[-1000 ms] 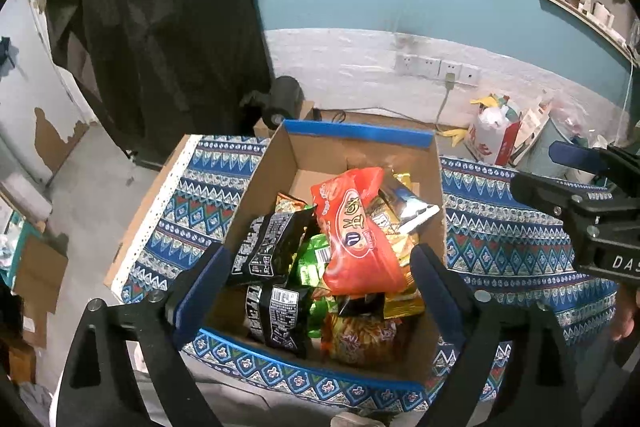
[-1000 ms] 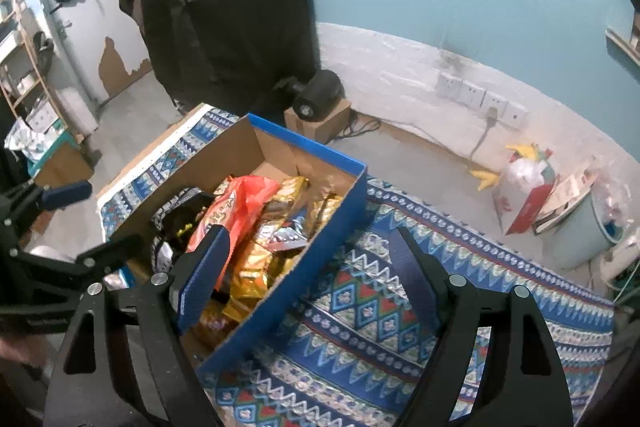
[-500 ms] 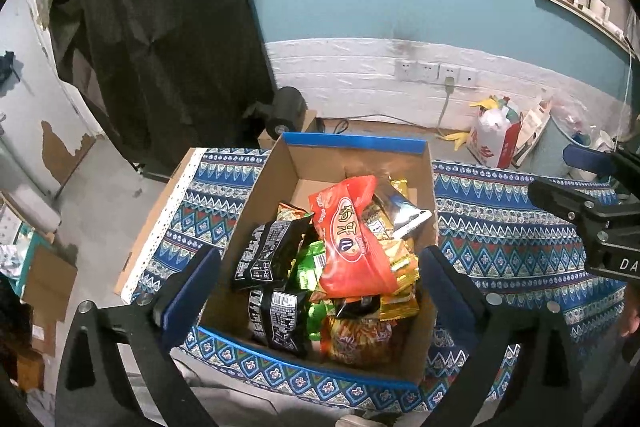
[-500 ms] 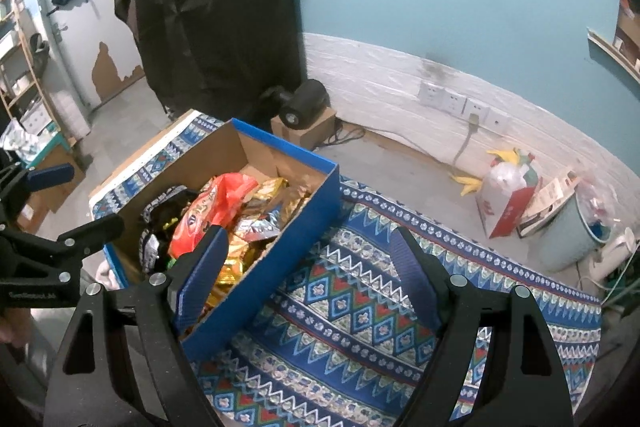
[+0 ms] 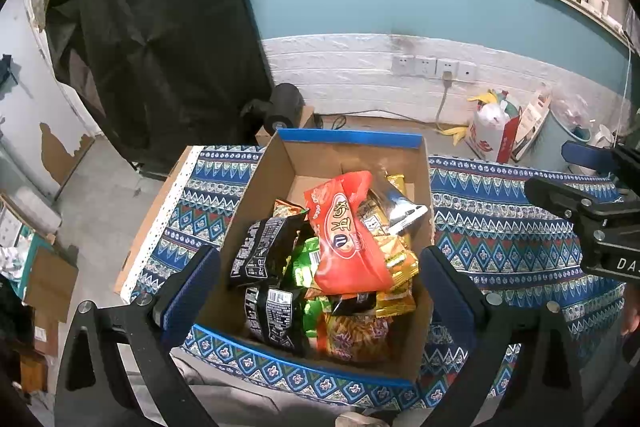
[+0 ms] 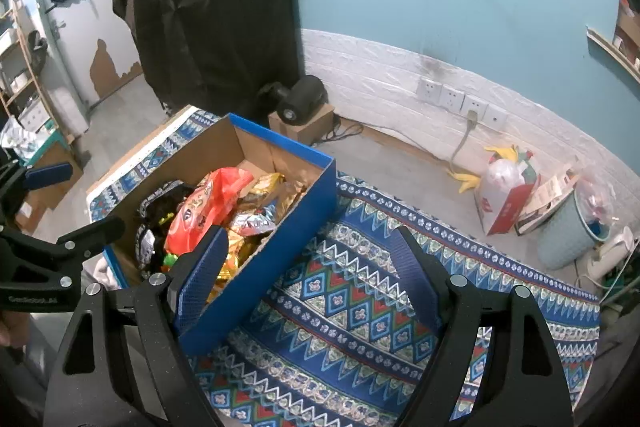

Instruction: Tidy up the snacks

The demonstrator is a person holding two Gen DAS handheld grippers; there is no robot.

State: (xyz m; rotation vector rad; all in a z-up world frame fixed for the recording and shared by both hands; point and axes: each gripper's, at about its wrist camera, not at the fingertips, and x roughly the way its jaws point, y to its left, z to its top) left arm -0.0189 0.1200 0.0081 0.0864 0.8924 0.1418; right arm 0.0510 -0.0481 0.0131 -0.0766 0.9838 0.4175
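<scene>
1. Left gripper (image 5: 318, 277): one. Jaws spread wide, nothing between the pads; it hangs over the near end of the box.
2. Black packets (image 5: 262, 247): two counted, stacked along the left wall of the box, the lower one (image 5: 274, 319) nearer the front.
3. Green packets (image 5: 306, 261): at least two, half buried between the black and the red; exact count cannot be told.
4. Cardboard box (image 5: 348, 137): one, blue-rimmed, open-topped, standing on the patterned cloth (image 5: 500, 227). All the snacks in view lie inside it, heaped loosely; none shows on the cloth.
5. Red bag (image 5: 346, 239): one, largest item, lying on top of the heap, slanted.
6. Gold and orange packets (image 5: 396, 267): several under and right of the red bag, overlapping; no firm count. One silver-blue packet (image 5: 404, 213) near the right wall.
7. Right gripper (image 6: 308, 271): one. Jaws wide, empty, over the cloth just right of the box.
8. Handling note (judgement): this heap fits either snacks already gathered or snacks awaiting sorting. For any pick, take the topmost bag by a sealed edge, pinch lightly, lift straight up so its neighbours stay put.
</scene>
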